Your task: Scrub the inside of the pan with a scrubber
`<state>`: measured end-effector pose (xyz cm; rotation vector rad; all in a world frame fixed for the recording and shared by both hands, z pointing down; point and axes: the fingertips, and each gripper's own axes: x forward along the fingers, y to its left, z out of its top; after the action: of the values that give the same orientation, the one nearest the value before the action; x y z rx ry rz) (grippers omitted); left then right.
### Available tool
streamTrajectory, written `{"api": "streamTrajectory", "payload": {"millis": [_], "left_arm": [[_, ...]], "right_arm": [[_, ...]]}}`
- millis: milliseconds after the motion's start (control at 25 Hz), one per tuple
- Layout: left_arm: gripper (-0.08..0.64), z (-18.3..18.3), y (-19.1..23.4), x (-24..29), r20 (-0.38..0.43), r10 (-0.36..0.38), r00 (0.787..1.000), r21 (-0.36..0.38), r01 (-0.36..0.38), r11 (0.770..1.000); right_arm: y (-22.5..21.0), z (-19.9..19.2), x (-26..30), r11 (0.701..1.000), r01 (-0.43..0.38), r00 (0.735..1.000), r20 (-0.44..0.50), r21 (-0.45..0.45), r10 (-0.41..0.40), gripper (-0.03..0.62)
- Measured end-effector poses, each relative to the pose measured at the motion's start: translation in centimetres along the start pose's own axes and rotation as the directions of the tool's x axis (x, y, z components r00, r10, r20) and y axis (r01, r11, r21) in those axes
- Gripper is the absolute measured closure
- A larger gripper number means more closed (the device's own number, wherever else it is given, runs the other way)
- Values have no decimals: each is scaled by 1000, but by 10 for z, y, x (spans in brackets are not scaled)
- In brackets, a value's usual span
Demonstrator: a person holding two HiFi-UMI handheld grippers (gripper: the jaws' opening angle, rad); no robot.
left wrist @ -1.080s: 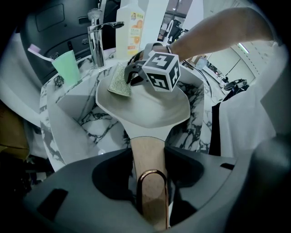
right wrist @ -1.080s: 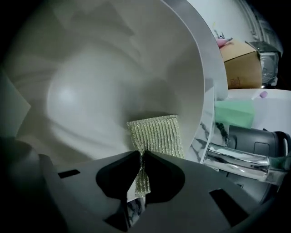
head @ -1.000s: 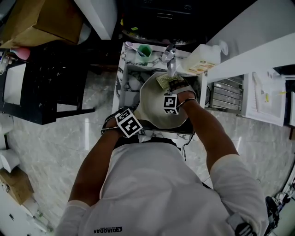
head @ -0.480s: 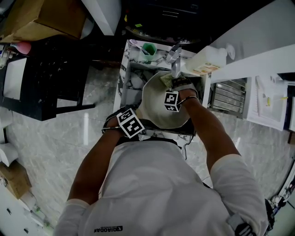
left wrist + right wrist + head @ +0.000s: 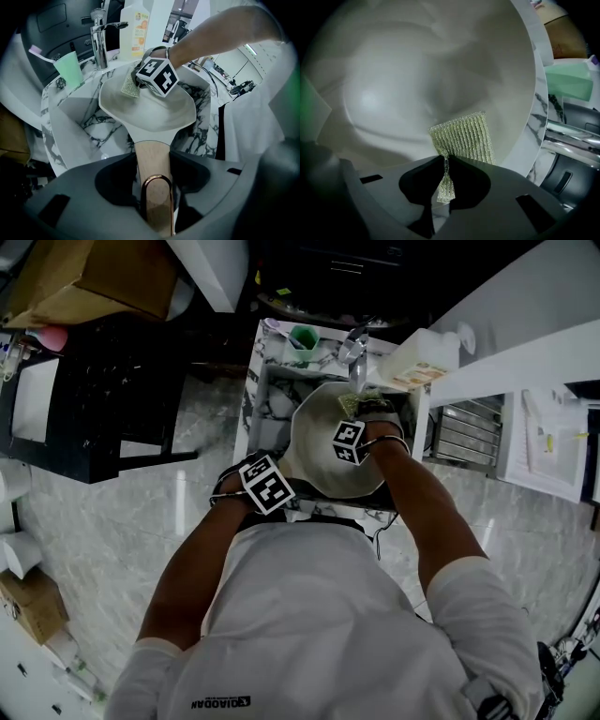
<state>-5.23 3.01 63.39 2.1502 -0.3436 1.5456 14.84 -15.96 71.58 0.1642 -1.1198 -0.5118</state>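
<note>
Shirt [image 5: 309, 634] back: "QIAODAN"; bottle [image 5: 136, 28] label unreadable.

The pan [image 5: 150, 105] is over the sink [image 5: 70, 131], its handle between the fingers of the left gripper [image 5: 153, 161]. The scrubber [image 5: 464, 136], between the right gripper [image 5: 444, 161] fingers, lies on the pan's inner wall. Beyond stand cup [image 5: 70, 68], tap [image 5: 98, 37] and bottle [image 5: 136, 26].

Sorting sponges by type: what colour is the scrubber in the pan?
Yellow-green mesh scrubber, clearest in the right gripper view.
</note>
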Motion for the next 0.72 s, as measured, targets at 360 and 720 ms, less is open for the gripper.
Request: {"api": "streamTrajectory", "payload": {"millis": [360, 720], "left_arm": [[334, 1, 1, 0, 4, 2, 1000, 2, -2, 1000], [335, 2, -1, -1, 10, 1, 1000, 3, -1, 1000]], "right_arm": [[40, -20, 2, 982, -172, 980, -88, 81, 179, 529], [84, -30, -10, 922, -355, 916, -139, 153, 376, 529]]}}
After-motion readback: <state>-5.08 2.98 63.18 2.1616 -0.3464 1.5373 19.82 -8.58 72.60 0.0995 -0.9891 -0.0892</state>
